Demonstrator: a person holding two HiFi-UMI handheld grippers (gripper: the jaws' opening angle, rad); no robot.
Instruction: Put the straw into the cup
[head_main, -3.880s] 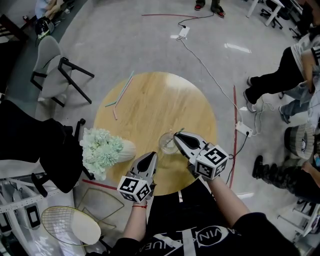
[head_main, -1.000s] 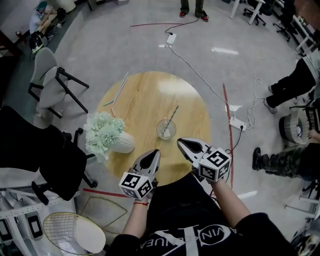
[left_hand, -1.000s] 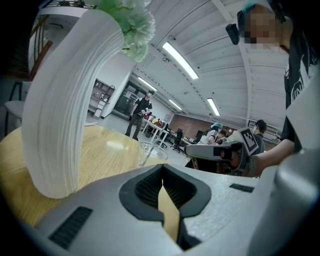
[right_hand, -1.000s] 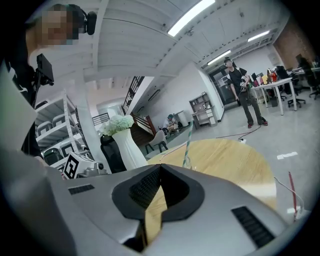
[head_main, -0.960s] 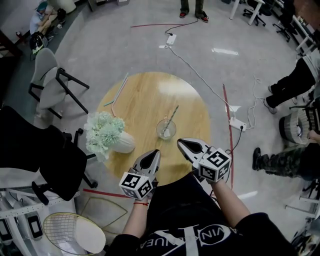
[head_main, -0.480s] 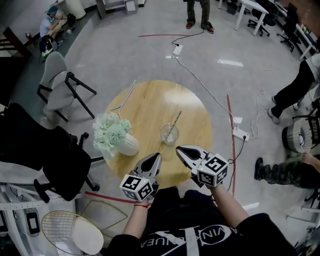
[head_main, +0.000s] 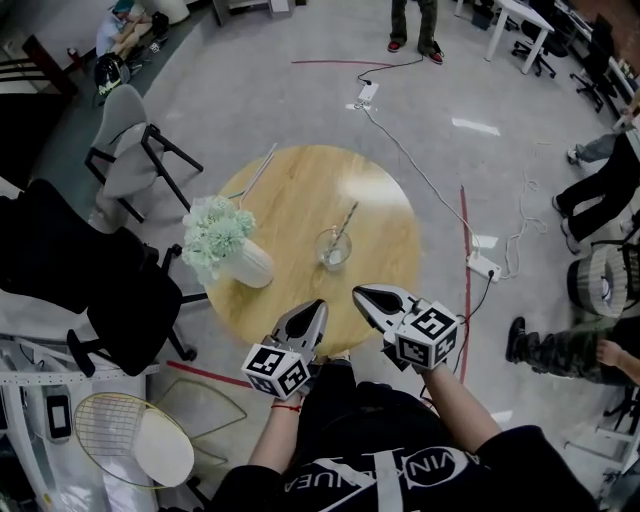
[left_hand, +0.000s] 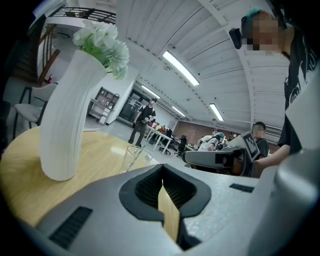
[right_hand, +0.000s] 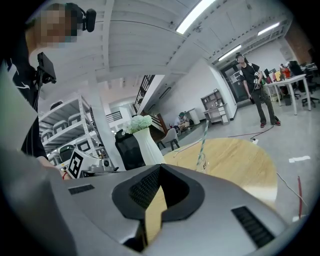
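Observation:
A clear cup (head_main: 333, 247) stands near the middle of the round wooden table (head_main: 290, 205), and a striped straw (head_main: 343, 222) leans out of it toward the far side. My left gripper (head_main: 318, 305) and right gripper (head_main: 358, 293) hover side by side at the table's near edge, well short of the cup. Both are shut with nothing between the jaws. In the left gripper view the gripper (left_hand: 162, 172) looks past the cup (left_hand: 134, 156). From the right gripper (right_hand: 159, 170), the straw (right_hand: 202, 142) shows upright over the tabletop.
A white vase (head_main: 247, 266) of pale green flowers (head_main: 215, 233) stands at the table's left; it looms close in the left gripper view (left_hand: 64, 115). Spare straws (head_main: 255, 172) lie at the far left rim. Chairs (head_main: 125, 165) stand left, and a cable with a power strip (head_main: 484, 266) lies right.
Both grippers have drawn back from over the table to its near edge and risen a little. The cup with the straw has stayed put.

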